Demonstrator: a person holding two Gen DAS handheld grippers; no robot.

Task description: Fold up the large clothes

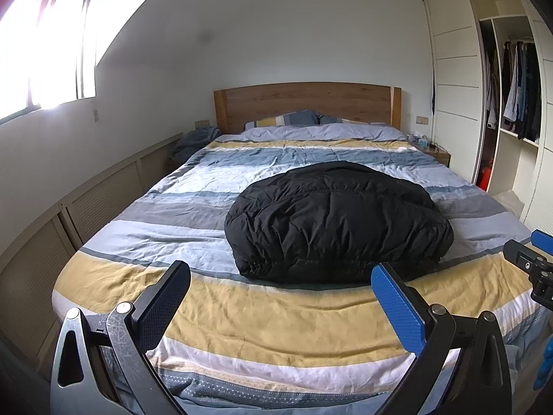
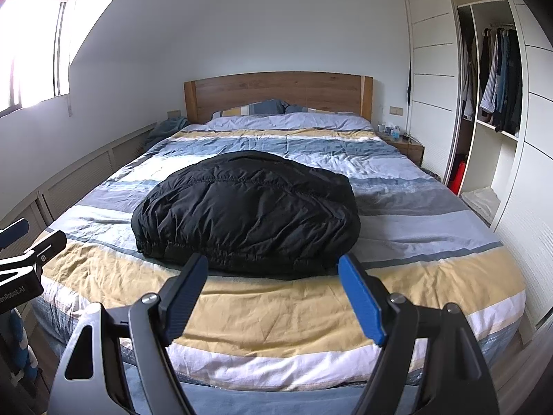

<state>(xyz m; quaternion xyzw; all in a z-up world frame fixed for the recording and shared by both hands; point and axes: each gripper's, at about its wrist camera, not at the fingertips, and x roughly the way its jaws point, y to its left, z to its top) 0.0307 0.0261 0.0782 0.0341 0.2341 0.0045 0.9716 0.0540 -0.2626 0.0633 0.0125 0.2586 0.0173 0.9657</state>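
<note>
From my remote seat, I saw the window (image 1: pixel 45 52) glaring on the far left wall, with a row of louvred panels (image 1: pixel 103 197) running below it beside the bed (image 1: pixel 242 314). My left hand-held gripper (image 1: pixel 281 280) hung over the foot of the bed with its jaws spread wide, one black pad (image 1: pixel 162 304) and one blue pad (image 1: pixel 397 307), holding nothing and touching nothing. One black puffy jacket (image 2: pixel 247 211) lay bundled in a rounded heap on the striped duvet, roughly mid-bed, with its elastic hem toward me and just beyond both sets of fingertips. Behind it I counted two pillows (image 1: pixel 287 118) against the single wooden headboard (image 1: pixel 307 102). My right hand-held gripper (image 2: pixel 273 273) was likewise wide apart and empty, level with the left one and pointed at the jacket's near edge; each gripper showed at the edge of the other's view. Further right stood one bedside stand (image 2: pixel 404 145) carrying small items too small to identify, then the open wardrobe (image 2: pixel 490 103) with hanging clothes.
</note>
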